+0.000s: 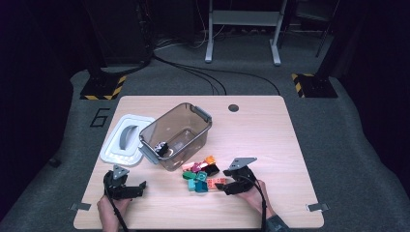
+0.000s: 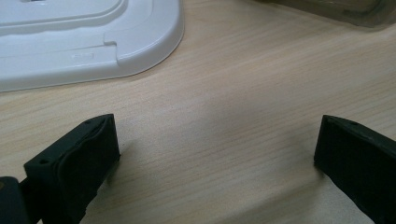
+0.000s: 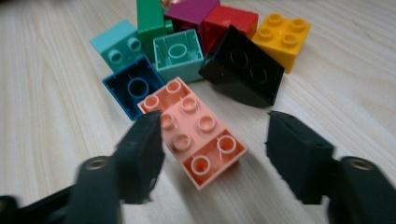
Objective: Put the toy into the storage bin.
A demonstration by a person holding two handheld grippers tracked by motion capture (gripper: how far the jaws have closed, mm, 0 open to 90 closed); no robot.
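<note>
From the high view, my right gripper (image 1: 223,186) was down at the near right edge of the brick pile (image 1: 203,175), which sat just near of the clear bin (image 1: 193,116) in the middle of the table (image 1: 270,145), while my left gripper (image 1: 138,186) was parked near the left, just near of the white lid (image 1: 110,153). The bin already had something dark in its near left corner, too small for me to tell what. In the left gripper view the jaws stood wide apart with nothing but bare wood between them, so that one was released and idle; the lid's corner (image 2: 140,42) lay just beyond, and my only worry there was bumping it if I swung that hand around. The right gripper view was the sketchy one: the jaws straddled the long salmon brick (image 3: 194,133), with the left one at or over its edge and the right one still clear of it, so I'd call it not yet gripped. The brick lay skewed across the gap, so I figured a squeeze could spin it or pop it out sideways. The blue brick (image 3: 128,86) touched its far end and the black brick (image 3: 243,70) sat just right of it, so either could have got dragged along.
</note>
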